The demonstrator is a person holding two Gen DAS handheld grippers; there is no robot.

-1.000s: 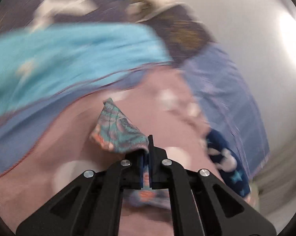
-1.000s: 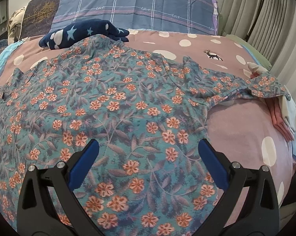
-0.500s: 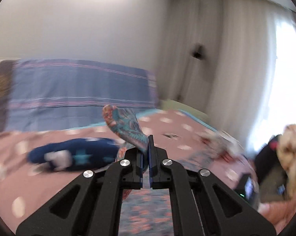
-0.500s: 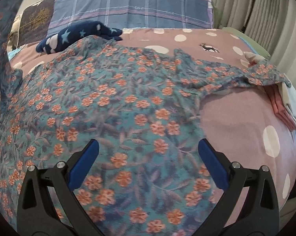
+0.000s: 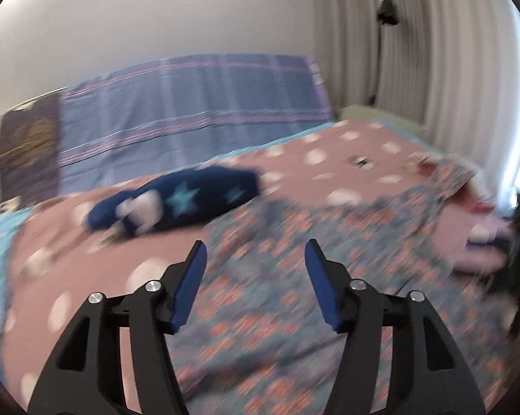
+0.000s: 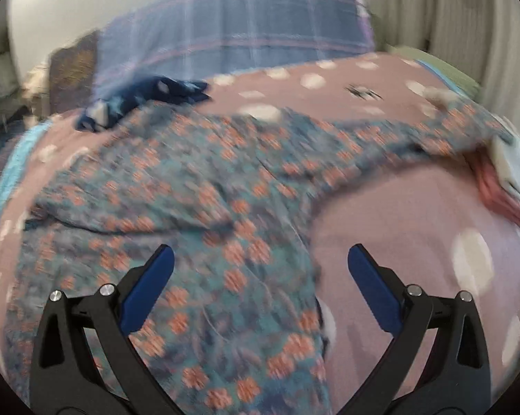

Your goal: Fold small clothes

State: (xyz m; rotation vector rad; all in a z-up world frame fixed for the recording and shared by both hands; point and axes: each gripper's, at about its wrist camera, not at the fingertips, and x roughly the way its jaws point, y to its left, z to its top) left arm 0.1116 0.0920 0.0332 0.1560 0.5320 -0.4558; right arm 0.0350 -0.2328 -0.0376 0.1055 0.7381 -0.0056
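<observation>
Bedding: the bed (image 6: 381, 214), covered in a pink dotted sheet, carries all items. The floral shirt (image 6: 225, 235) lies across its middle toward the near edge, with the left side folded over the body; the crease runs diagonally on the left half, and one sleeve stretches toward the right edge. A navy star-print garment (image 5: 176, 204) lies bunched toward the head edge, just beyond the shirt. A stack of folded items (image 6: 505, 180) sits at the right edge, under the sleeve tip.

Step in hand: first side fold released. The left gripper (image 5: 256, 276) has just been opening; its jaws stand moderately apart above the shirt with no cloth between them. The right gripper (image 6: 260, 276) has just been closing slightly but stands wide and empty over the shirt's right hem.

Next move, judged: grip the right sleeve or right hem and fold it across the body. Blur limits edge detail.
</observation>
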